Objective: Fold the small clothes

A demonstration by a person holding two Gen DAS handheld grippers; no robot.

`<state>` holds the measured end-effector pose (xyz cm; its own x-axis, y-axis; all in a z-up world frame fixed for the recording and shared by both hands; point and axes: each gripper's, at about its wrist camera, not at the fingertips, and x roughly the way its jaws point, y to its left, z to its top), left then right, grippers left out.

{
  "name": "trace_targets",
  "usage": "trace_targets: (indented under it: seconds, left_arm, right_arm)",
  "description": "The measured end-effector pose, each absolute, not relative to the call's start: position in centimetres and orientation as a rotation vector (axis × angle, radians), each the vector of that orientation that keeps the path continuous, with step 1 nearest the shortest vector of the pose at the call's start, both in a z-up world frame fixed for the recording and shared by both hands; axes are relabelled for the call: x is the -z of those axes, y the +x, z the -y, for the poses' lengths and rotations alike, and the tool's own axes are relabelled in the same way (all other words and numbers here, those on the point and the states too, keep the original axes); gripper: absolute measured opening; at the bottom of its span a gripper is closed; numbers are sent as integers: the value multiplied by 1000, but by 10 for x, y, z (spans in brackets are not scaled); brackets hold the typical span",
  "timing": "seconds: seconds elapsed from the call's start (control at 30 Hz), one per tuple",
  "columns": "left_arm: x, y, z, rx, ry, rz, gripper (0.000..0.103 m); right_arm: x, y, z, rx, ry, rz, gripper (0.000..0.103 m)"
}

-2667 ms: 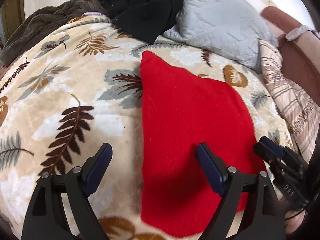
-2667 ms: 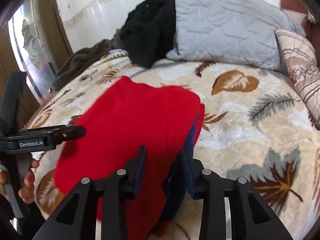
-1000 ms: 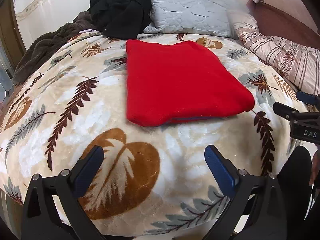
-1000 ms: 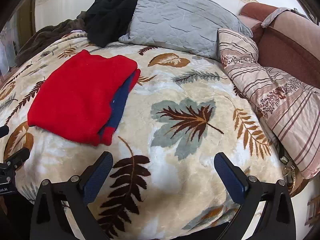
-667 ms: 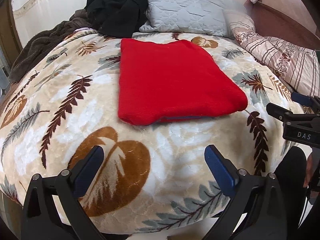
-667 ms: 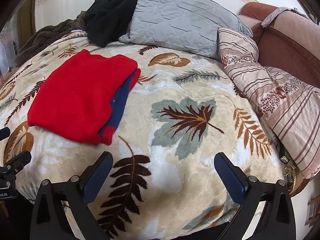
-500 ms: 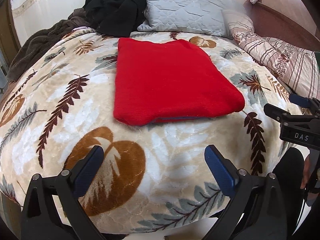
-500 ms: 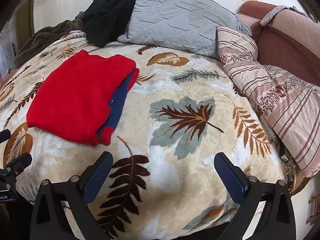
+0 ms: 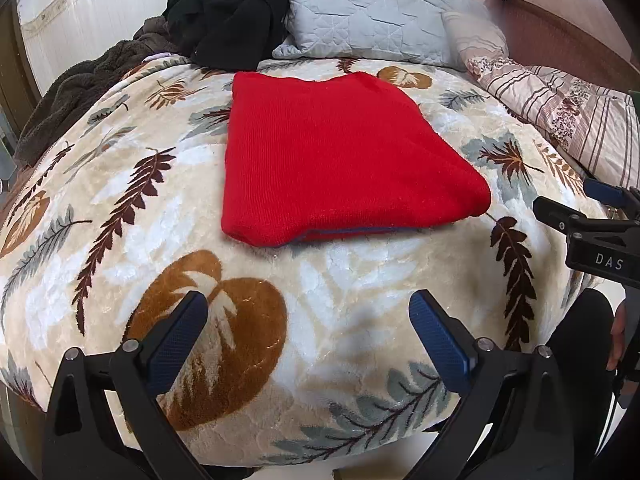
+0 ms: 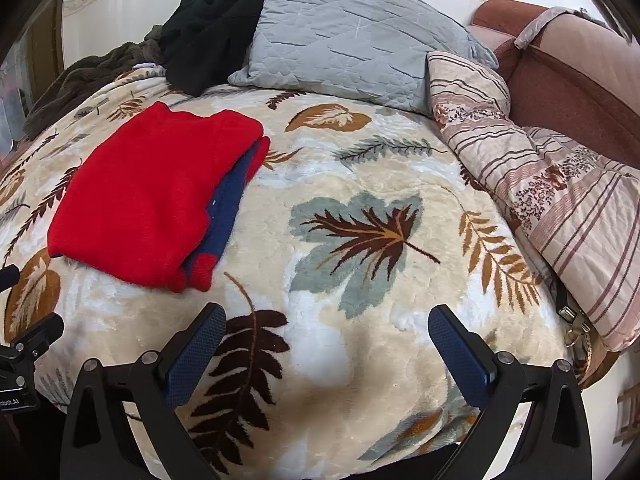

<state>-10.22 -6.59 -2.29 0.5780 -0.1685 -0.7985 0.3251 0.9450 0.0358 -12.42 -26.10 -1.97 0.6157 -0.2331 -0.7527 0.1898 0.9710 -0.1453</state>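
The folded red sweater (image 9: 340, 152) lies on the leaf-print blanket (image 9: 360, 280), just in front of the grey pillow (image 9: 372, 12); its inner blue layer (image 10: 226, 208) shows only along one edge. Both the left hand-held gripper (image 9: 308, 340) and right hand-held gripper (image 10: 326, 354) hang released, short of the sweater. The holder's hand is cut off at the frame edge.

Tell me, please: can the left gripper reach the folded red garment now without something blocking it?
Probably yes. The left gripper is open, and only bare leaf-print blanket lies between it and the red garment; nothing rests on the garment.
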Motion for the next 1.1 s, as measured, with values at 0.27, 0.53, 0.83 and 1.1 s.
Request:
trace_targets:
  seconds: [0.27,0.53,0.83,1.1]
  left_arm:
    - [25,-101,66,284,191,-919,101]
    - [28,-99,66,295,186,-937,101]
    - [27,-98,64,301,179,-933,101]
    - [27,-97,65,310,181,-934,101]
  right_arm:
    - [17,-125,260,248,-69,-854,102]
    - [16,-124,256,223,-84,-837,103]
    - [16,-120,254,201,-85,-833,103]
    - [16,-117,254,197,-88,-836,103]
